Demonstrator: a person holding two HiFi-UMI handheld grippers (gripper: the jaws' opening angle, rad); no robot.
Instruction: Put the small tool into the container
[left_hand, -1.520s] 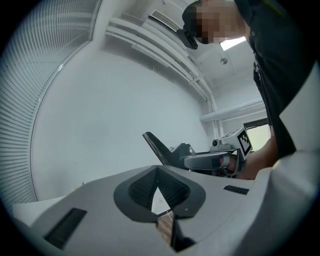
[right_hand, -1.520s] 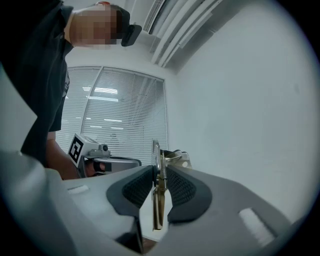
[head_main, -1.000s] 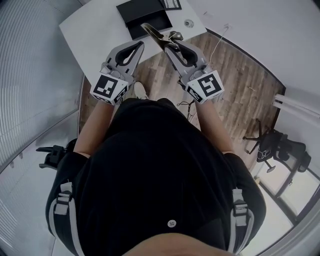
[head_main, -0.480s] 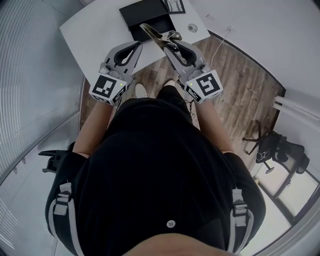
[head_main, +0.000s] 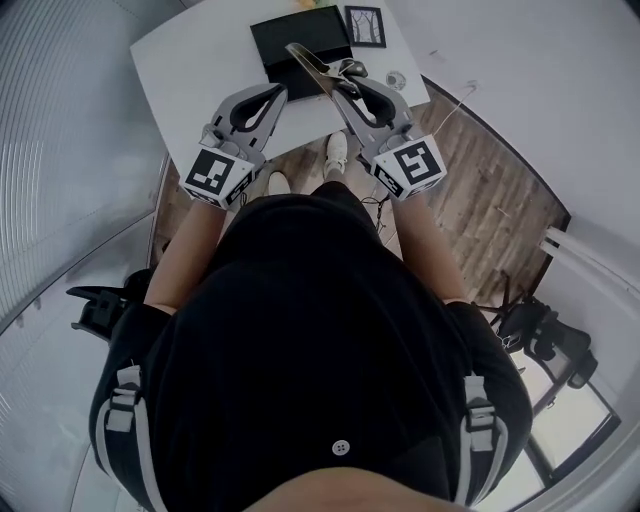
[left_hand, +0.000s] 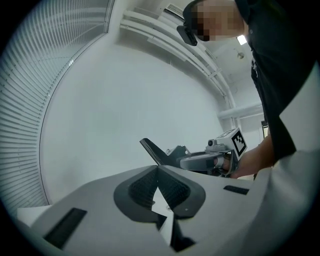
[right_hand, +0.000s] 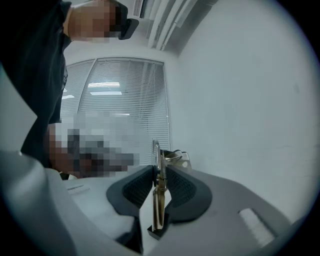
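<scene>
I'm looking down on a white table standing on a wooden plank floor. A small black-framed card is lying at the table's far edge, and a small round object is sitting near its right corner. The person's black shirt is filling the middle, with one white shoe showing just beside the table's near edge. A black office chair is standing well off to the right. Window blinds are showing in the right gripper view.
</scene>
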